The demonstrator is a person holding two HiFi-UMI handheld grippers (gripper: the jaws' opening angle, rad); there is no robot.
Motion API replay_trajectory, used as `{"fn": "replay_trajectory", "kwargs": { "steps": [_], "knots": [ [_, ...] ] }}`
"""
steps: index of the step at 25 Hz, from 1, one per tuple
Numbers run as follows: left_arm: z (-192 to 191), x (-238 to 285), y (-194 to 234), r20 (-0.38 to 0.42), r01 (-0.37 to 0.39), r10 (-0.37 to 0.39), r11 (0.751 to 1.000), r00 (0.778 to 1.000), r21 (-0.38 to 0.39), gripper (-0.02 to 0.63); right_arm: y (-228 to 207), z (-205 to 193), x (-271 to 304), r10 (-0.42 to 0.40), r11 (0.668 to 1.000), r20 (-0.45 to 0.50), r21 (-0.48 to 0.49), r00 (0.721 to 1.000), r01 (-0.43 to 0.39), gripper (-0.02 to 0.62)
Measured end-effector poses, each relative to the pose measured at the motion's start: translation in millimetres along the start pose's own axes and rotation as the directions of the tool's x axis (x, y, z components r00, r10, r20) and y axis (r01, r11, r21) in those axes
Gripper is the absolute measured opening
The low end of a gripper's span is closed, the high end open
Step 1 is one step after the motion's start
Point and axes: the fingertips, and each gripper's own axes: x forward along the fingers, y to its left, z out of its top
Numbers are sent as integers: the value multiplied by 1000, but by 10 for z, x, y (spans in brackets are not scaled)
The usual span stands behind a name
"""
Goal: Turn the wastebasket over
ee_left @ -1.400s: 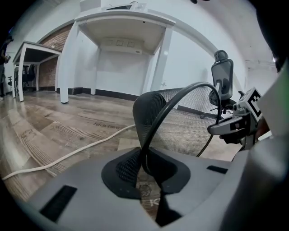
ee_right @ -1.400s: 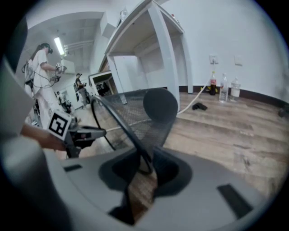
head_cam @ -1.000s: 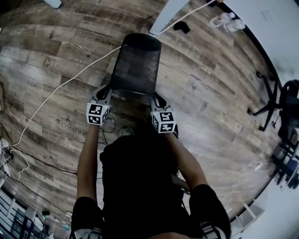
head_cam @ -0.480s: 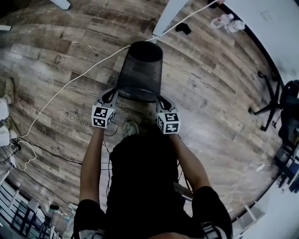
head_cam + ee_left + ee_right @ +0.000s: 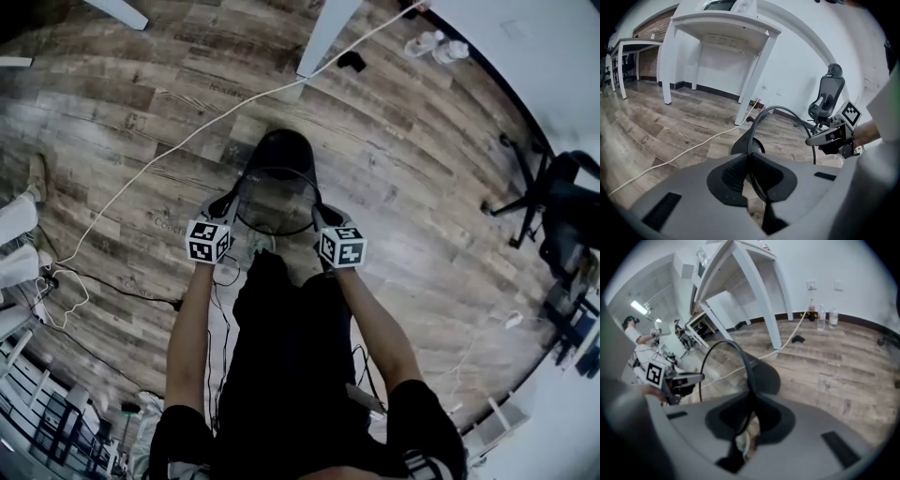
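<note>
Looking down from the head view first: the black wire-mesh wastebasket [image 5: 277, 178] sits between the two grippers, right in front of the person, over the grey-brown wood-plank floor [image 5: 422, 187]. Its round open mouth tips up toward the camera and its solid dark base points away. The left gripper [image 5: 228, 204] is on the rim's left side and the right gripper [image 5: 322, 214] on its right side, opposite each other. A long white cable [image 5: 169, 150] snakes across the planks just behind the basket. Two clear plastic bottles [image 5: 431, 44] stand way off by the wall, and a black office chair [image 5: 562, 216] is at the far right.

Left gripper view: the left gripper [image 5: 750, 161] is clamped tight on the thin wire rim of the wastebasket [image 5: 787, 136], with the hoop running straight through the dark pads. The basket looks clear of the floor here. Across the hoop, the right gripper [image 5: 825, 137] grips the other side.

Right gripper view: the right gripper [image 5: 750, 404] has its jaws closing, with the rim of the wastebasket [image 5: 764, 376] pinched between them. The left gripper [image 5: 689, 379] shows on the far side of the hoop. The bottles [image 5: 825, 317] are by the baseboard.
</note>
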Motion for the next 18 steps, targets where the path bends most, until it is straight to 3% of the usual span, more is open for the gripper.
{"fn": "replay_trajectory", "kwargs": {
  "steps": [9,18],
  "knots": [
    [450,-959,-447,-115,-49,40,996,993,-76,57,548,189,-991,-15,997,-97,80,995,23,58],
    [667,-1800,-389,-185,-111,66,963,980,-246,57,1180,623,-1352,-31,999,-227,29,973,39,58]
  ]
}}
